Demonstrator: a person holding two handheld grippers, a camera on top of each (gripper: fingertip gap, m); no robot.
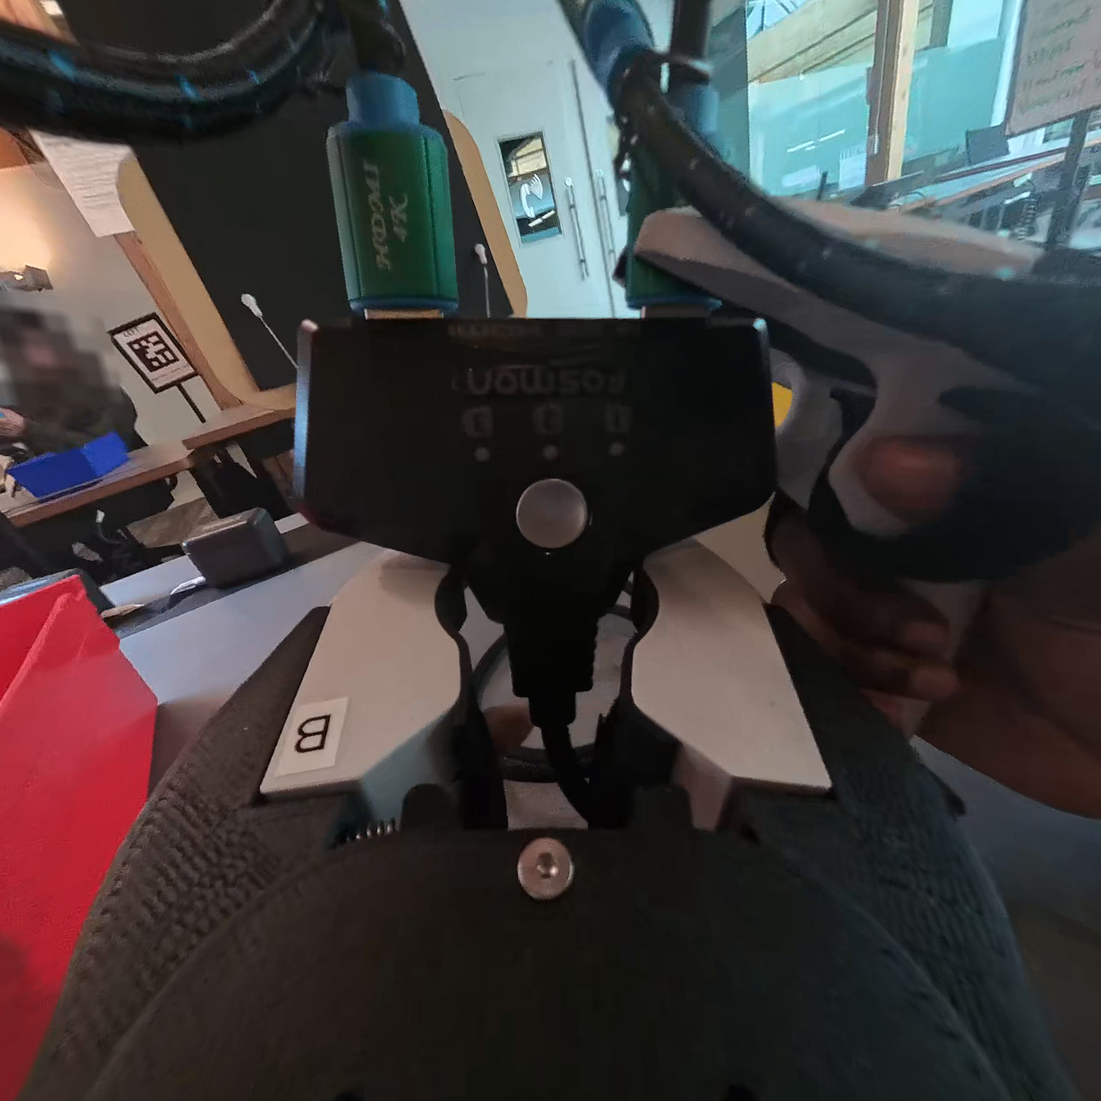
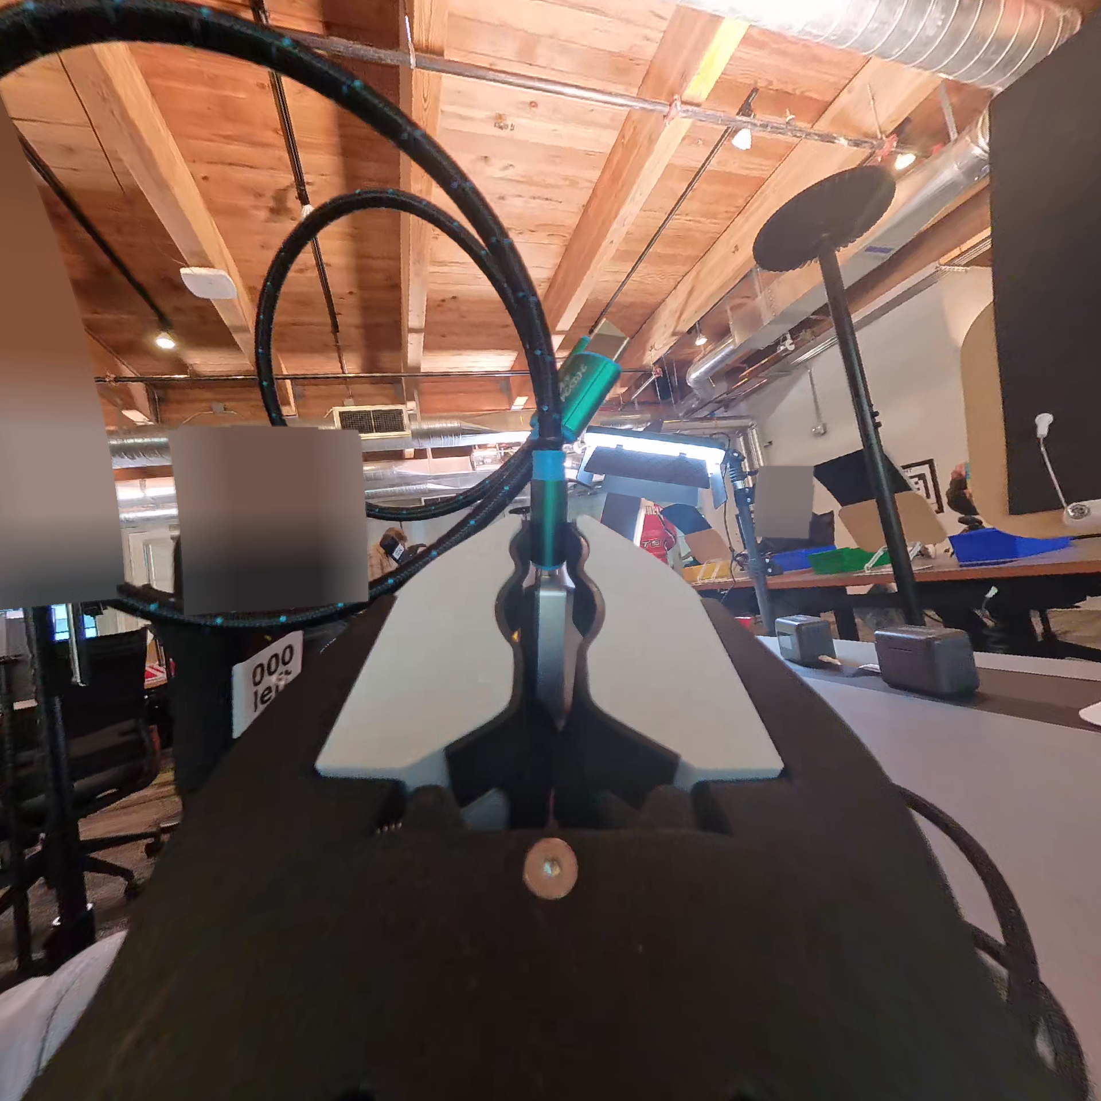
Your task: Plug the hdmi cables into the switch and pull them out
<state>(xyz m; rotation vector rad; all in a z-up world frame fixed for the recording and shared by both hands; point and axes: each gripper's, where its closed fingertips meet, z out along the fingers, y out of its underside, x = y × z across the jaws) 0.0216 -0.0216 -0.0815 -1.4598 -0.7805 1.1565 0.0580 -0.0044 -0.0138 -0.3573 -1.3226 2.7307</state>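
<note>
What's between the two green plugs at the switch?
Nothing: the switch edge between left green plug and right green plug is bare, per the left wrist view.

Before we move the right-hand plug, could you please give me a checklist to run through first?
1. Left gripper clamped on the narrow end of the HDMI switch: ok.
2. Right gripper closed on the green HDMI plug: ok.
3. That plug fully seated in its port: cannot tell, as the gripper finger covers the joint.
4. Second green plug in the far-left port: ok, though a sliver of metal shows.
5. Braided cable clear of the right gripper: not ok, it drapes across the gripper.
</note>
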